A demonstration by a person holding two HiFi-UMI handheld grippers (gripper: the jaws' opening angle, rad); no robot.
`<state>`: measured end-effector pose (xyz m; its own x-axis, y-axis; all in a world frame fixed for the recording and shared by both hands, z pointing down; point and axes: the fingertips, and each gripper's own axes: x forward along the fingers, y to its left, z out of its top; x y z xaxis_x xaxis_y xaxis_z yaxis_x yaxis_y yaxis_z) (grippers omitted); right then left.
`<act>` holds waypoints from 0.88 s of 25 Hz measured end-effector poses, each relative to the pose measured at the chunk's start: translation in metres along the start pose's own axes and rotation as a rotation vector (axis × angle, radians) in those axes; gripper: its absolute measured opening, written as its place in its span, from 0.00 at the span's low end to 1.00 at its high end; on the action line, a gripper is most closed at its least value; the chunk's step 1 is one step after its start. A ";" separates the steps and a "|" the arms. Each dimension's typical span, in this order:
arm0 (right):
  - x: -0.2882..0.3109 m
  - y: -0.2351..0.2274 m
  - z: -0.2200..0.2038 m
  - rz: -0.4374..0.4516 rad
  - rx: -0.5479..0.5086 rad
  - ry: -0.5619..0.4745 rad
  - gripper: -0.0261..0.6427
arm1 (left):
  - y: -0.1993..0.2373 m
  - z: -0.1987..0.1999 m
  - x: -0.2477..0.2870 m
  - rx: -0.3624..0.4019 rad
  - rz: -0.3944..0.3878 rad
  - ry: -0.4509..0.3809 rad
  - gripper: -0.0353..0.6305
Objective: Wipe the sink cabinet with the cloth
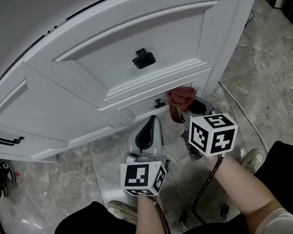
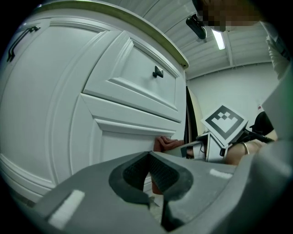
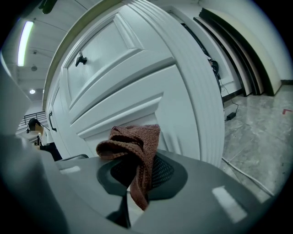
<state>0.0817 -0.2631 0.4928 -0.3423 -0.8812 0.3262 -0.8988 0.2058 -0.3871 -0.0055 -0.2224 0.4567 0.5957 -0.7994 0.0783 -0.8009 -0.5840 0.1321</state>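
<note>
A person crouches before a white sink cabinet [image 1: 124, 50], a two-jaw gripper in each hand. The right gripper [image 1: 188, 108], at lower centre of the head view, has its jaws clamped on a bunched reddish-brown cloth [image 1: 182, 97]. The cloth's free folds stick out past the jaw tips toward the cabinet's bottom panel. It sits just right of the small black pull [image 1: 159, 103] and looks to be touching the panel or just short of it; contact cannot be confirmed. In the right gripper view the cloth [image 3: 132, 146] stands upright between the pads with the panelled front directly behind it, so the surface to wipe lies straight ahead along the jaws. Most of it spreads toward the upper left of the frame. The left gripper [image 1: 150, 123] hangs just beside the right, on its left, jaws together on nothing, and looks spare for this stroke.
</note>
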 end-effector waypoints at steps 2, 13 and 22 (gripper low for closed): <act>-0.006 -0.010 0.004 -0.028 -0.028 -0.006 0.16 | -0.008 -0.001 0.003 0.000 -0.015 0.006 0.05; -0.025 -0.044 0.014 -0.042 0.019 -0.044 0.16 | -0.026 -0.010 0.011 0.005 -0.047 0.029 0.05; -0.043 -0.094 0.018 -0.220 0.056 -0.068 0.16 | -0.031 -0.013 0.013 -0.007 -0.065 0.022 0.05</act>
<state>0.1859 -0.2522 0.4991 -0.1186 -0.9294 0.3495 -0.9323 -0.0168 -0.3612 0.0280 -0.2125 0.4663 0.6475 -0.7566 0.0915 -0.7603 -0.6332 0.1447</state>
